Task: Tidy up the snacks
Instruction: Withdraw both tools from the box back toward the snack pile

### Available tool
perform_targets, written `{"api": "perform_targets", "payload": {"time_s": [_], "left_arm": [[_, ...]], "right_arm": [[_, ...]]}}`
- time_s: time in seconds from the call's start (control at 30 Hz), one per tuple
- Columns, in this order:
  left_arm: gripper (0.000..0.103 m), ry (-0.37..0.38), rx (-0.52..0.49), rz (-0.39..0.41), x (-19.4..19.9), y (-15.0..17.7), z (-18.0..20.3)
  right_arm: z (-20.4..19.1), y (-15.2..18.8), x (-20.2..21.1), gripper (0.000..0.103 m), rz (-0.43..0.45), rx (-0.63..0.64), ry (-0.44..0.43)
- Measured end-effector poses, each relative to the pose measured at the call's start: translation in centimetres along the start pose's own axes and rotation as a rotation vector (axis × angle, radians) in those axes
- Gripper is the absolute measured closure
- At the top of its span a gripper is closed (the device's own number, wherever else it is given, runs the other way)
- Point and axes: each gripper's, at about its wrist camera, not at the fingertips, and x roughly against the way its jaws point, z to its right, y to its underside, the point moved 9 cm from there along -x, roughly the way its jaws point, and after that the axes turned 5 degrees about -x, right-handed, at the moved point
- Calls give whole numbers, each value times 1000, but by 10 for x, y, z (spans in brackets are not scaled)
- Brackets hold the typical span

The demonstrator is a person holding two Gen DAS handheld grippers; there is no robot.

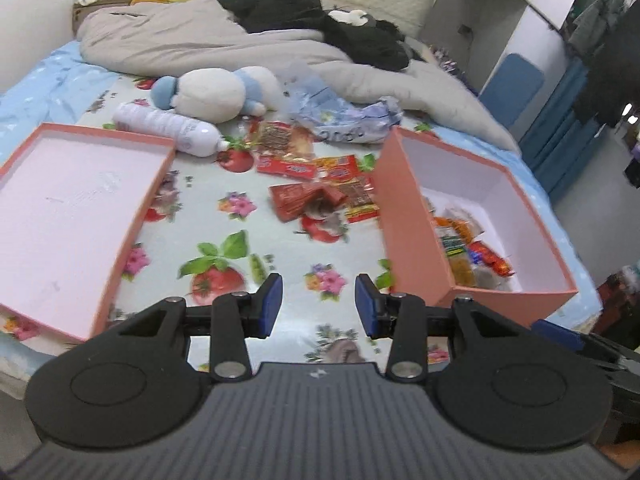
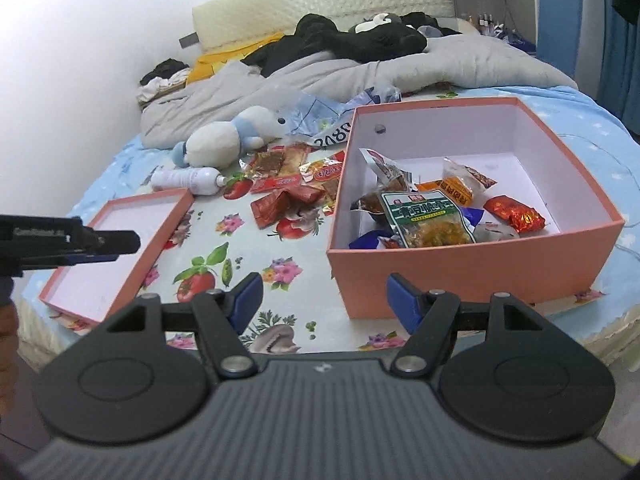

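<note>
Nearest in the left wrist view, the left gripper (image 1: 319,304) hangs over the flowered sheet (image 1: 224,248) of the bed, its 2 blue-padded fingers (image 1: 269,304) spread with nothing between them. The right gripper (image 2: 323,300) hangs over the same sheet, just in front of the pink box's near wall, its fingers (image 2: 246,298) spread wider and also empty.

To the left lies the box lid (image 1: 60,208), open side up, its white inside bare. To the right stands the pink box (image 2: 472,272), which holds several snack packets: a green packet (image 2: 424,220) leans near the front wall, a red foil one (image 2: 516,214) lies toward the right, and an orange one (image 2: 456,192) sits behind.

Between lid and box, farther up the bed, a loose pile of snacks (image 1: 320,184) in red and brown wrappers lies on the sheet, close to the box's left wall. Beyond the pile are a white bottle (image 1: 168,128) on its side, a white and blue plush toy (image 1: 216,94) and a crumpled plastic bag (image 1: 344,116). Behind them a grey quilt (image 1: 192,40) and black clothes (image 1: 320,20) are heaped toward the headboard (image 2: 320,12).
</note>
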Motion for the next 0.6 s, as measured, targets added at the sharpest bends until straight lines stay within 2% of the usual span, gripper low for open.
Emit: {"api": "perform_targets", "payload": {"time_s": [0.1, 0.3, 0.37, 0.6], "left_arm": [[55, -8, 28, 7, 2, 0, -9], [54, -10, 35, -14, -8, -2, -17], [50, -11, 35, -15, -15, -6, -21], [46, 2, 34, -4, -45, -38, -39]], "right_arm": [[-10, 7, -3, 33, -36, -15, -38], [-33, 7, -11, 33, -31, 19, -70], [-40, 5, -15, 33, -25, 34, -68], [-57, -16, -40, 33, -1, 80, -77]]}}
